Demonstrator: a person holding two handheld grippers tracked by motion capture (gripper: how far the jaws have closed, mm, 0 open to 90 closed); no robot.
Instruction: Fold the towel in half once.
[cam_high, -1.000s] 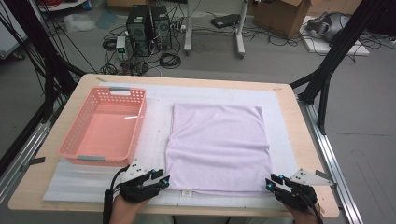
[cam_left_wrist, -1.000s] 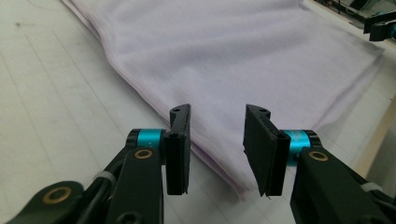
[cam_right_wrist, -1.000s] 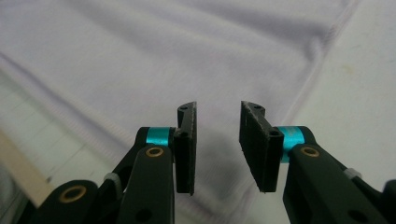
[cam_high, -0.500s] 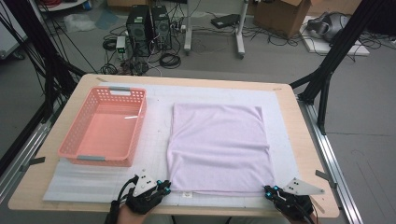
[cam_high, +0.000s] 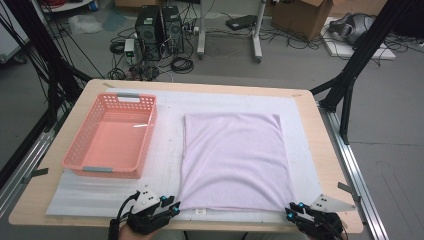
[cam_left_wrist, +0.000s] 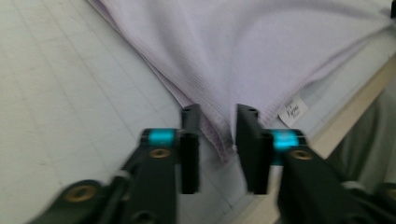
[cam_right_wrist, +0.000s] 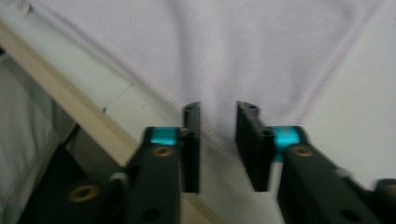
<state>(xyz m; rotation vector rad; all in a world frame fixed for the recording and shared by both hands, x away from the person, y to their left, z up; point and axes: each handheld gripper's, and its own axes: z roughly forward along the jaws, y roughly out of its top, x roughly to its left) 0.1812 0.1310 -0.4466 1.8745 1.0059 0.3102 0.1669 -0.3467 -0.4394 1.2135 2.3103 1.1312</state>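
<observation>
The left tool (cam_high: 172, 206) sits at the near left corner of a folded lilac towel (cam_high: 234, 160), jaws parted around that corner. The right tool (cam_high: 296, 212) sits at the near right corner, jaws likewise parted. Beyond the left tool, a pink basket (cam_high: 112, 135) rests on the tabletop (cam_high: 320, 150).

Grey floor (cam_high: 300, 70) behind table: computer towers (cam_high: 159, 27) (cables tangled around), cardboard box (cam_high: 300, 15).

High view overhead facing forward, gripper views close, sharing towel (cam_high: 232, 162) corners
</observation>
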